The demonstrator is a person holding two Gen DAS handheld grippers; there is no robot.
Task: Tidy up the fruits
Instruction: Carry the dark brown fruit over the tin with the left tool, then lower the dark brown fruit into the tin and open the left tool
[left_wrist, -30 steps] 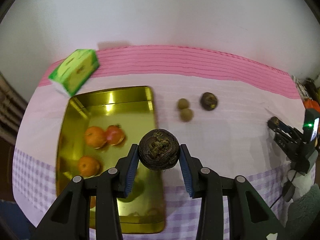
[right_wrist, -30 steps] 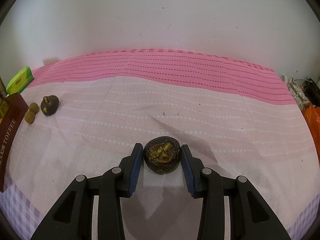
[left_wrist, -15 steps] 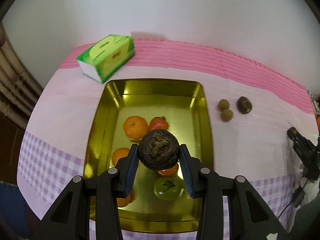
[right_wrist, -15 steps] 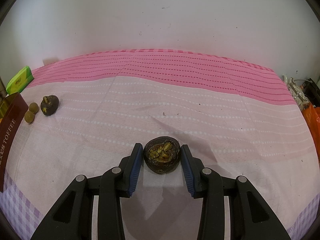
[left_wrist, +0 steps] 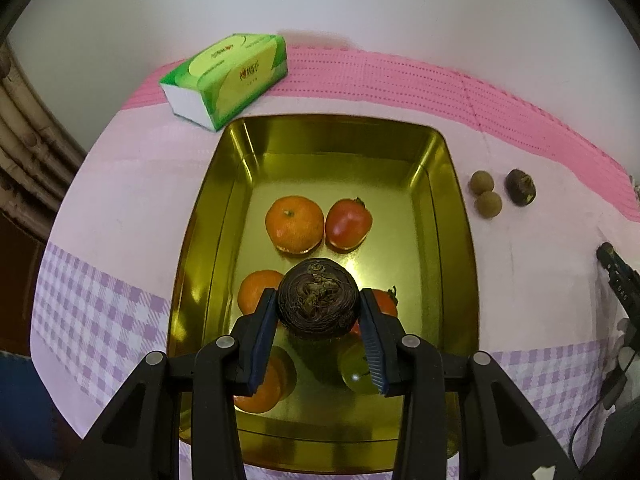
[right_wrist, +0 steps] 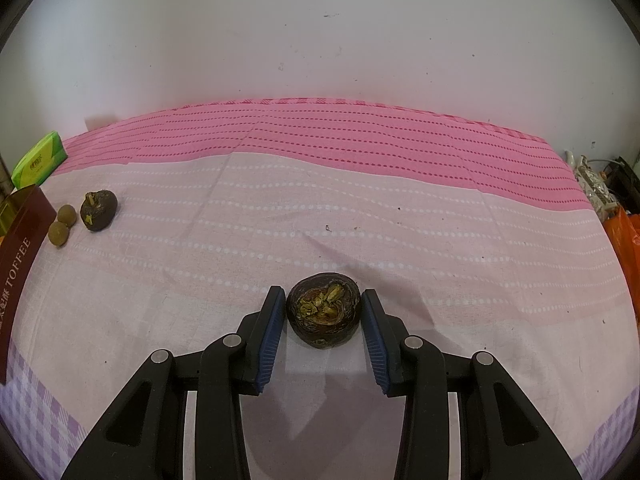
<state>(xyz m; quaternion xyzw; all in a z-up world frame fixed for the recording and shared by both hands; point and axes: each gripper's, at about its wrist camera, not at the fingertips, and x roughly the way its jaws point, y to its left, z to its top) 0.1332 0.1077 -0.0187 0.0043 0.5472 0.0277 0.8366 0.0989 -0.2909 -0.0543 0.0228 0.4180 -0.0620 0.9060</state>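
Item: mangosteen (left_wrist: pixel 318 300), clamped between the left gripper (left_wrist: pixel 319 322) jaws above the gold tray (left_wrist: pixel 460 240). Second mangosteen (right_wrist: pixel 324 315) on the table, right gripper (right_wrist: pixel 323 328) jaws closed on its sides. Hard rind, likely light; grip across the middle.

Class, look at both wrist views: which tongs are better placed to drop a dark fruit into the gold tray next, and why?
Left: the left tongs hold a dark fruit directly over the gold tray.

Black fingers (left_wrist: pixel 260 332) with ribbed blue pads and silver screws.
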